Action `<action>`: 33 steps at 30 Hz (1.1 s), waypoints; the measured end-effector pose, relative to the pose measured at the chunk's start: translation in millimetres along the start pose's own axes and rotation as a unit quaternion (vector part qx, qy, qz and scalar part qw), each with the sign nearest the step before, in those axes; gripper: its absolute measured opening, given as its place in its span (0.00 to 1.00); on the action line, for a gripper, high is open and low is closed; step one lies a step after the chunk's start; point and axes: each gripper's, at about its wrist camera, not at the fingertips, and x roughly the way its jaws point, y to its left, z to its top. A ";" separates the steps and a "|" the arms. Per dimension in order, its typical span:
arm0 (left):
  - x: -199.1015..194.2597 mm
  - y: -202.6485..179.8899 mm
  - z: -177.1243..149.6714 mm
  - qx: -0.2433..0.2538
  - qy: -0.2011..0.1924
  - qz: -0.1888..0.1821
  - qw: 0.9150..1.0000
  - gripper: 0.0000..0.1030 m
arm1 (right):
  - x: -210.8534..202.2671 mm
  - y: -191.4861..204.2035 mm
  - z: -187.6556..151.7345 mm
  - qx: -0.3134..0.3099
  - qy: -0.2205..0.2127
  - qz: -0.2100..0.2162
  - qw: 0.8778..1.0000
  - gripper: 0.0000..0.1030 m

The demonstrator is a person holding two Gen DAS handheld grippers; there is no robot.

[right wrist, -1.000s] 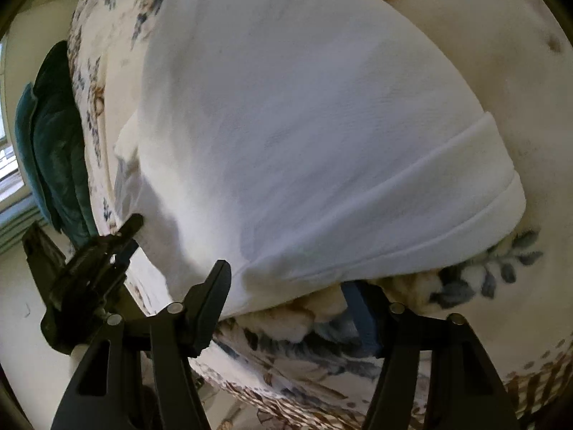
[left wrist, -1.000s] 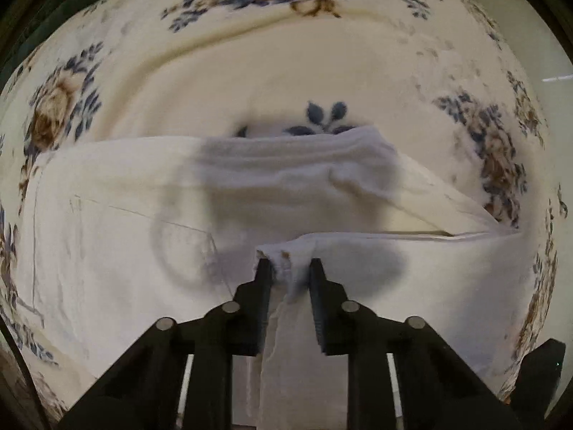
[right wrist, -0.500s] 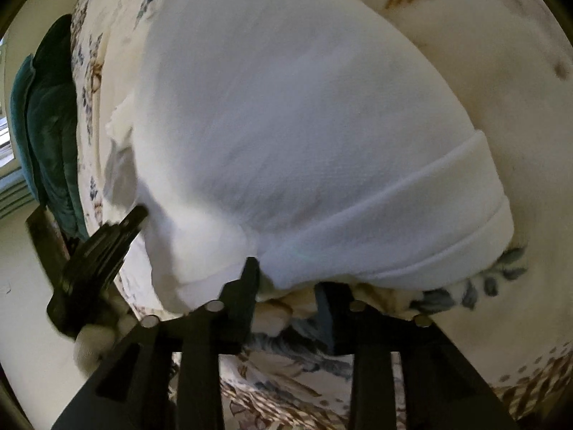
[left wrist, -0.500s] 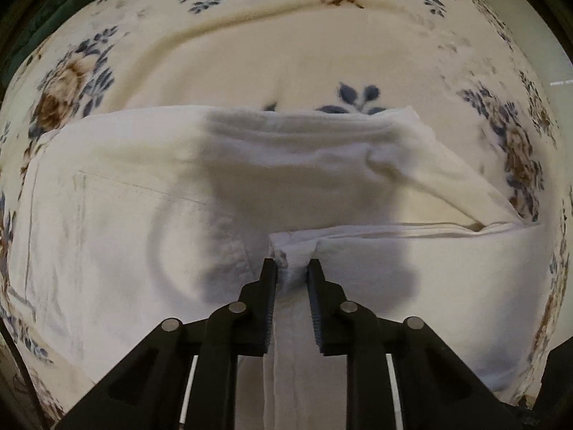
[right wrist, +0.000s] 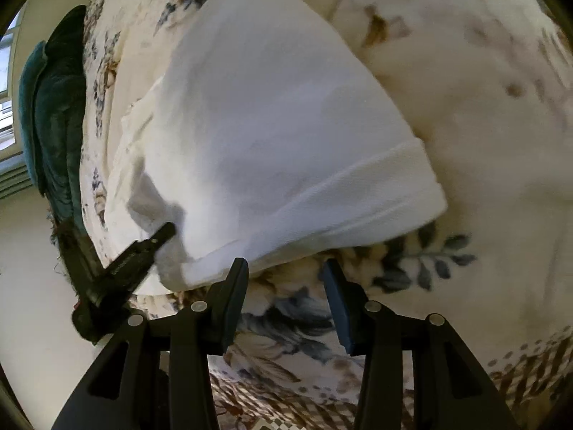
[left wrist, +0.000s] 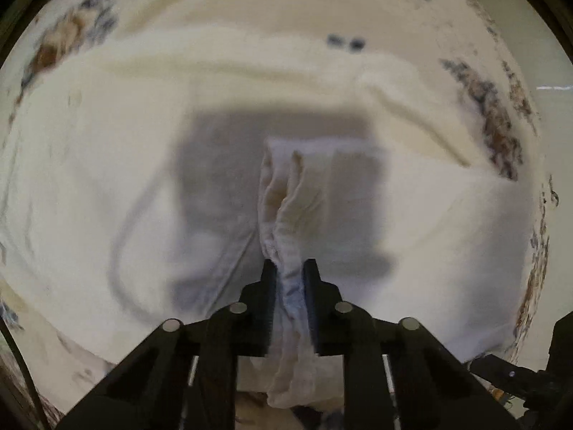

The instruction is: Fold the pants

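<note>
White pants [left wrist: 447,236] lie partly folded on a floral blanket [left wrist: 222,7]. My left gripper [left wrist: 289,268] is shut on a bunched edge of the pants, and the fabric stands up in a ridge ahead of the fingers. In the right wrist view the pants [right wrist: 272,122] form a thick white fold with a hem band at the near edge. My right gripper [right wrist: 284,268] is open and empty, just below that hem over the blanket [right wrist: 483,107]. The left gripper [right wrist: 143,251] shows at the fold's left corner.
A teal cushion [right wrist: 50,107] lies at the blanket's far left edge, by a window and a pale wall. The blanket's patterned border hangs down near the right gripper's base.
My left gripper has pushed forward over the pants with the pinched edge, which now stands further ahead. My right gripper, which narrowed half a second ago, has opened wide again below the hem.
</note>
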 end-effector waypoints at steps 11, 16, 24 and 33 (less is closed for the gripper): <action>-7.8 4.3 -0.3 -0.023 -0.002 0.000 1.000 0.27 | -21.5 -0.4 -1.6 -0.020 -0.047 -0.022 0.998 0.45; -48.7 25.3 -7.5 -0.064 -0.048 0.018 0.997 0.64 | -36.2 33.0 -12.1 -0.084 -0.090 -0.096 0.988 0.45; -31.7 24.7 -23.5 -0.080 -0.039 -0.039 0.995 0.72 | -56.2 75.4 -33.7 -0.137 -0.144 -0.136 0.971 0.45; 4.8 14.9 -21.0 -0.023 -0.008 0.035 0.999 0.73 | 26.6 50.2 14.7 -0.126 -0.020 -0.181 0.975 0.50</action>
